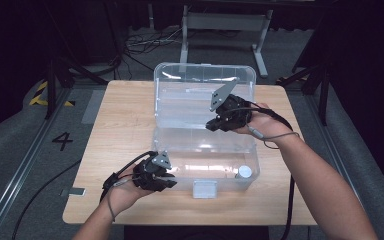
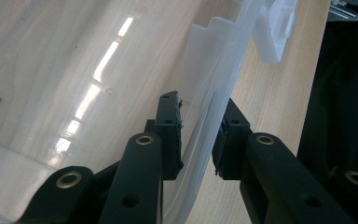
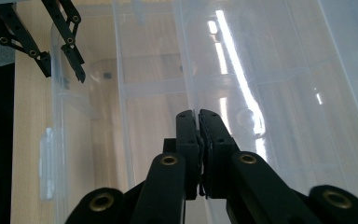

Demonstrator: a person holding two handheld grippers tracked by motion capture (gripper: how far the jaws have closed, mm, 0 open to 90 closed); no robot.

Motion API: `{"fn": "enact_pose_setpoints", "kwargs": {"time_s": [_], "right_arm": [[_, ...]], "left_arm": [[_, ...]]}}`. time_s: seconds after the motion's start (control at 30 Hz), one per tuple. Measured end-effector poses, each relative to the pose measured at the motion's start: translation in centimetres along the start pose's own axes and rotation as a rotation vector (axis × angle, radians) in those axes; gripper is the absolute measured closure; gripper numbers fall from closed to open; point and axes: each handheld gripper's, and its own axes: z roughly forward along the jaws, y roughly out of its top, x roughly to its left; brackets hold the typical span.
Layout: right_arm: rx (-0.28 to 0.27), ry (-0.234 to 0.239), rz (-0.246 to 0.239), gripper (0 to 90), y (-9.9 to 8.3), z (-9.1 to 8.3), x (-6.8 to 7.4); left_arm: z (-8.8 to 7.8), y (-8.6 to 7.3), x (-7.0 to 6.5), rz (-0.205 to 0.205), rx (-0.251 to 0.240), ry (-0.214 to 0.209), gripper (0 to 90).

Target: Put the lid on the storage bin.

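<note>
- Left tongs: jaws apart, one on each side of the box's clear front wall at its left corner, not quite pinching it. In the high view these tongs sit at about 7 o'clock on the tabletop.
- Right tongs: jaws pressed together on a thin clear edge inside the box, seemingly the rim of the tray or the line where lid and base meet; I cannot tell which. In the high view they hang over the middle of the box, at about 1 o'clock from the left tongs.
- The box stands open in the centre of the tabletop, with its lid raised at 12 o'clock and its latch at 6 o'clock on the front wall.
- A small round white cap lies inside the base, at the front right corner, about 4 o'clock from the box's middle.
- Step in hand, as I judge it: steadying the base with the left tongs while the right tongs work the clear part they grip, either lifting a tray or swinging the lid.
- Next move calls for the left tongs to close firmly on the wall so the light box does not slide, then a slow, even pull by the right tongs, since the thin plastic could slip from the pads.
</note>
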Motion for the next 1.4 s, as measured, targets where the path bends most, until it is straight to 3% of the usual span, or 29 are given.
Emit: {"fn": "enact_pose_setpoints", "kwargs": {"time_s": [1.17, 1.4], "right_arm": [[-0.015, 0.032, -0.037, 87.7, -0.7, 0.1, 2.6], [-0.025, 0.019, -0.036, 87.8, -0.9, 0.1, 3.0]], "left_arm": [[0.0, 0.0, 0.0, -0.001, 0.003, 0.003, 74.9], [-0.2, -0.1, 0.4, -0.027, -0.013, -0.038, 74.3]]}}
